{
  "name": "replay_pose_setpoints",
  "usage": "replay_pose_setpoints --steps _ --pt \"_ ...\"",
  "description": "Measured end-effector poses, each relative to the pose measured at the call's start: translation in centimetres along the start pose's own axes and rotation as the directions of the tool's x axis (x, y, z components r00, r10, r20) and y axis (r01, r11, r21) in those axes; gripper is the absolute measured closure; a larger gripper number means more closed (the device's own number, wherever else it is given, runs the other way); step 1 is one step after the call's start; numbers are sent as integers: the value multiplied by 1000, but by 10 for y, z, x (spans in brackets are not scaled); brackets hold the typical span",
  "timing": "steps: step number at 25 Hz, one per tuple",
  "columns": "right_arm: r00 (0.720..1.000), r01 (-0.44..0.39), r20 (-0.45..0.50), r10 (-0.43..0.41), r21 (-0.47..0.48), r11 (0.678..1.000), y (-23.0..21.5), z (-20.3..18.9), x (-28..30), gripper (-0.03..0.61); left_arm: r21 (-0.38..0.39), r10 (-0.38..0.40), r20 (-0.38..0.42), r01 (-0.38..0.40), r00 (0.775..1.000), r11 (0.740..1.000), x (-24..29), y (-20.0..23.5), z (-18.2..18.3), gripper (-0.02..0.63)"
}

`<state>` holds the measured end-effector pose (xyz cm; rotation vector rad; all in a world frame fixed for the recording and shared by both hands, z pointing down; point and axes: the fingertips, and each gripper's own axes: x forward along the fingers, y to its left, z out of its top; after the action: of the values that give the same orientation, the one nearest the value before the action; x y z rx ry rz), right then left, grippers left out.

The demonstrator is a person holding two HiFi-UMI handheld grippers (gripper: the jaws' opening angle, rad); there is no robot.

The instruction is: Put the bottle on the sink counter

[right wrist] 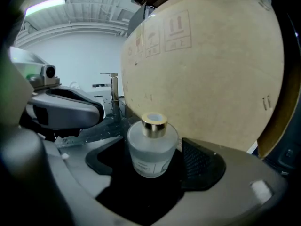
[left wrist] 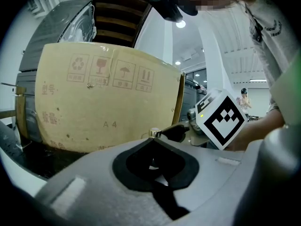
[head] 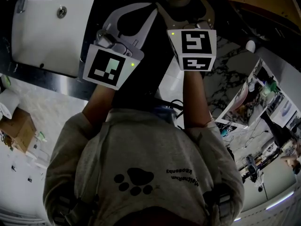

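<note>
Bottle: frosted glass, matt, translucent; paper label.
Bottle cap: gold metal, polished.
Cardboard box: tan cardboard, matt, faintly printed.
Sink counter: dark, glossy, speckled like stone.
Basin: white, smooth, glossy.
Right gripper: grey plastic, smooth, matt; pads black, cross-hatched.
Sweatshirt: grey cloth, soft, matt.

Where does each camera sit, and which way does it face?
Head view: on the head, steeply down onto sweatshirt, forearms, left tongs, right tongs, sink.
Left gripper view: on the left tongs, facing the cardboard box; right forearm shows.
Right gripper view: on the right tongs, facing the bottle between them; left tongs show.
Both gripper views share that box.
</note>
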<state>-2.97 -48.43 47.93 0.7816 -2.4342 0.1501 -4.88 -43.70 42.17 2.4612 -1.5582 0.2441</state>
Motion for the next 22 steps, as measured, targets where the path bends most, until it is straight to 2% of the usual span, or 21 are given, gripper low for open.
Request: replay_pose_setpoints --steps 7,15,22 --pt "991 120 55 -120 5 993 5 11 -55 213 39 -33 34 32 999 999 -18 -18 16 611" --pt "950 256 179 -258 31 966 28 36 -134 364 92 -83 100 73 992 993 -51 -53 46 611" --pt "876 382 273 -398 111 917 49 56 -197 535 135 -145 139 127 980 983 -86 -82 69 611"
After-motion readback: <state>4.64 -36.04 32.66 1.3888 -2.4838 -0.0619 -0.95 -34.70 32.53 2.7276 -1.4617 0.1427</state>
